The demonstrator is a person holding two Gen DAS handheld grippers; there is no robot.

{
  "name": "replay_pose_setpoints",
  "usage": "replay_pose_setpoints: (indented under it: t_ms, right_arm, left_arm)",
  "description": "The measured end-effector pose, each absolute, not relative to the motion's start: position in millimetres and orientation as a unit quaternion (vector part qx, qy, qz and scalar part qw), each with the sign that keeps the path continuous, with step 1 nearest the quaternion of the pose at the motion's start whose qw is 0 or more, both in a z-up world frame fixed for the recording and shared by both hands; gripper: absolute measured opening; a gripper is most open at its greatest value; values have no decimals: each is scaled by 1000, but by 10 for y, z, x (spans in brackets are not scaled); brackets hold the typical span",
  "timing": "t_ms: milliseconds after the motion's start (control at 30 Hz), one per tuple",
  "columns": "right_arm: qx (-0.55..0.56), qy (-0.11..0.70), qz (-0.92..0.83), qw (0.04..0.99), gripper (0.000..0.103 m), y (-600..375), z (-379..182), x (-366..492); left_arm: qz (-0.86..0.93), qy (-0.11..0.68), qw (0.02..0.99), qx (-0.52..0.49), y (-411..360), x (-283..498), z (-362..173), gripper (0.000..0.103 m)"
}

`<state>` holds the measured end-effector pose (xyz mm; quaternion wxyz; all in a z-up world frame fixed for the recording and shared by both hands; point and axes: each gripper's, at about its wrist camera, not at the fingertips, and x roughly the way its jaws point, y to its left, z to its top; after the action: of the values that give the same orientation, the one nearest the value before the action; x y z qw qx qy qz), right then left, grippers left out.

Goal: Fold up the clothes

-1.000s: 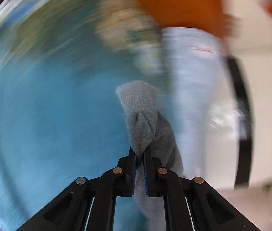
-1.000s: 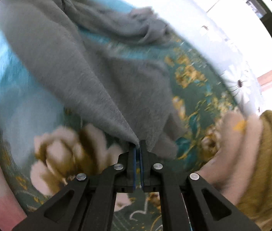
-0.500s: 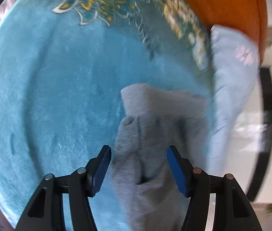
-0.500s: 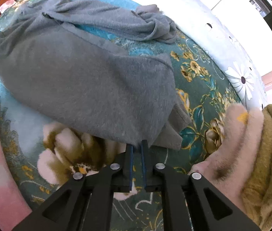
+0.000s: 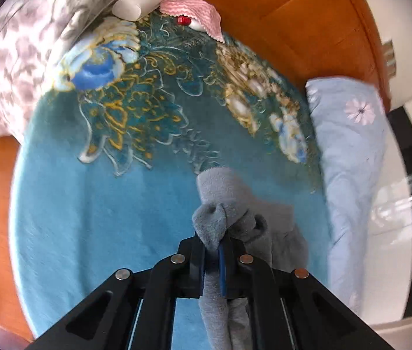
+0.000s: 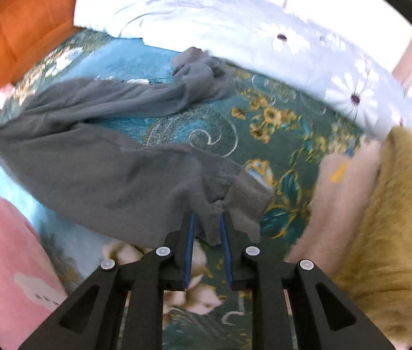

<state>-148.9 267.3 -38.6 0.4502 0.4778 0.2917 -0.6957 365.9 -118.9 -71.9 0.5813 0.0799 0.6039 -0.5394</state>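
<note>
Since half a second ago the left gripper (image 5: 212,243), then spread wide around a bunched end of the grey garment (image 5: 229,221), has closed and now pinches that fabric between its jaws; the right gripper (image 6: 207,227), then clamped on the hem, now stands parted with a narrow gap. In the left wrist view the pinched fold rises just ahead of the fingertips and trails down between the fingers, over the plain blue part of the blanket (image 5: 89,218). In the right wrist view the grey garment (image 6: 103,169) lies spread across the patterned blanket (image 6: 264,145), its near hem lying between and just ahead of the blue pads (image 6: 189,248). A pale floral quilt (image 6: 235,23) borders the far side, a pink and mustard fuzzy pile (image 6: 380,204) lies close on the right, and a pink item (image 6: 4,262) on the left. In the left wrist view, open blanket lies ahead and left, bounded by an orange headboard (image 5: 308,29).
</note>
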Motion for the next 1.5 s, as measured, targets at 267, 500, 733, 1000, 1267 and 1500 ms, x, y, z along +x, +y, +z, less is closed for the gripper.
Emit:
replay_pose_setpoints:
  t_ms: [267, 500, 733, 1000, 1267, 1500]
  right_arm:
    - [547, 249, -680, 419, 28, 2623, -825, -1634]
    - [594, 199, -648, 434, 44, 2630, -891, -1699]
    - [648, 181, -624, 398, 63, 2678, -1249, -1670]
    - [630, 58, -679, 373, 78, 2624, -1335, -1989]
    - [569, 38, -734, 368, 75, 2493, -1124, -1997]
    - [562, 101, -749, 335, 7, 2488, -1167, -1935]
  left_arm:
    - [-465, 649, 585, 144, -1068, 3678, -1068, 29]
    - [-479, 636, 603, 57, -890, 3591, -338, 59]
    - [-582, 653, 483, 45, -737, 2333, -53, 66]
    - [-577, 691, 426, 91, -306, 1552, -483, 66]
    - [-574, 694, 432, 38, -280, 1687, -577, 66]
    - [-589, 680, 433, 53, -313, 1612, -565, 66]
